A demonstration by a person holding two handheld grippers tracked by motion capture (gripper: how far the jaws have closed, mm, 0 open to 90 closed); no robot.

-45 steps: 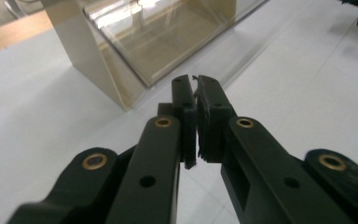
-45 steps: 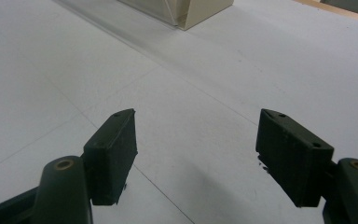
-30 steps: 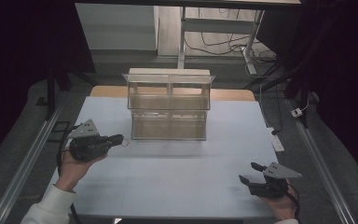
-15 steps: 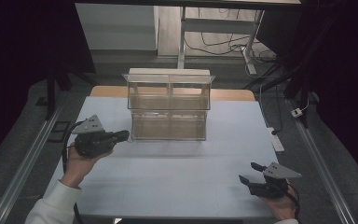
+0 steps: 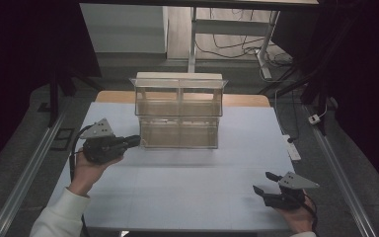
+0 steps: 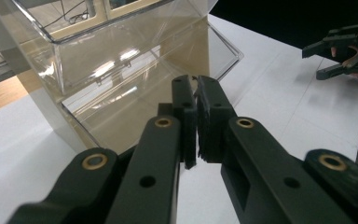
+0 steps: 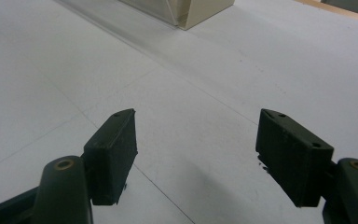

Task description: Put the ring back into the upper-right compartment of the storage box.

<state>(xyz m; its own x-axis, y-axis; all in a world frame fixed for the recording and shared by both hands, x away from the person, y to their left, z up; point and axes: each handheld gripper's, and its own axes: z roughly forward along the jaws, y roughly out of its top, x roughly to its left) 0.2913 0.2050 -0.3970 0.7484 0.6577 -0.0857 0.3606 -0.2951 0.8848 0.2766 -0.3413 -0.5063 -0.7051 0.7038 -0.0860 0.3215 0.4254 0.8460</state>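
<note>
High view: the clear drawer box (image 5: 179,111) lies crosswise, front facing the person, left hand-held gripper (image 5: 134,140) closed empty beside it.

Right gripper (image 7: 196,154), jaws wide apart, hovers over white table (image 7: 205,84), nothing between.

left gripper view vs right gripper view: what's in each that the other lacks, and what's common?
Left gripper view alone: the left gripper, jaws shut on nothing, close to the clear two-tier box, plus the right gripper far off. Right gripper view alone: its open jaws seen from behind, with nothing between them. Shared: the white table and the box, seen as a bottom corner in the right gripper view.
</note>
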